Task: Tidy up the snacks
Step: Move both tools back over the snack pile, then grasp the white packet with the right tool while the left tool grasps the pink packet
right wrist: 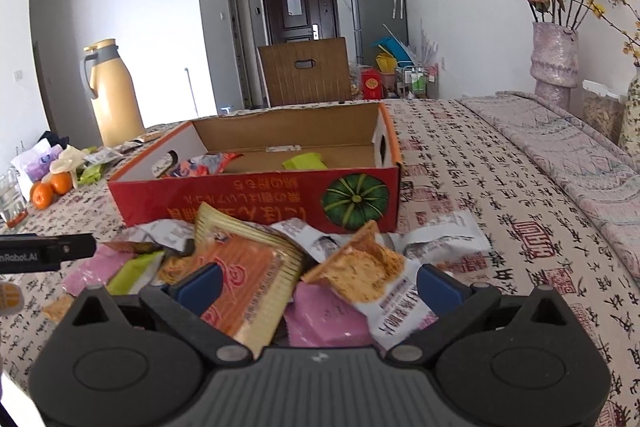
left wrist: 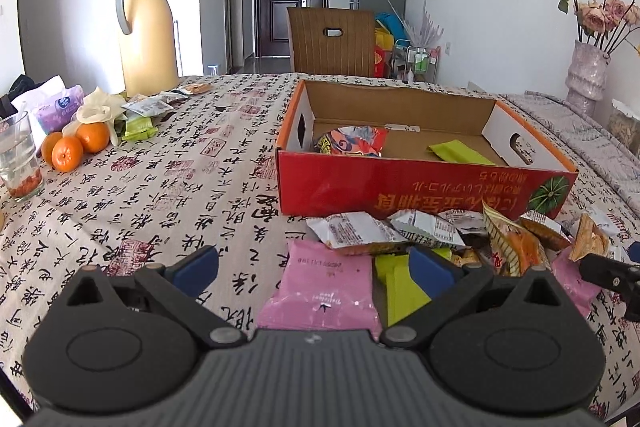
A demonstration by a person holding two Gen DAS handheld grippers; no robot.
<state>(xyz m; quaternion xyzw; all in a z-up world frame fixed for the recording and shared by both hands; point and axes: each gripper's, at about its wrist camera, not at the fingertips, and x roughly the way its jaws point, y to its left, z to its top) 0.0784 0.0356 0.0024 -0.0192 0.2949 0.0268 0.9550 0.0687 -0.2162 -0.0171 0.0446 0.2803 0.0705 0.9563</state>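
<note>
Both grippers' fingers spread over snack pile (right wrist: 280, 267) touching red box (left wrist: 400, 187).

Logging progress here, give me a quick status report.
Left gripper open over pink packet. Right gripper open over snack pile. Box holds two packets. Nothing blocking.

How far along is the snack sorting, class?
Early. Done: two packets, a colourful one and a green one, lie in the box. In hand: nothing; the left gripper and right gripper are open. Left: the pile before the box.
</note>
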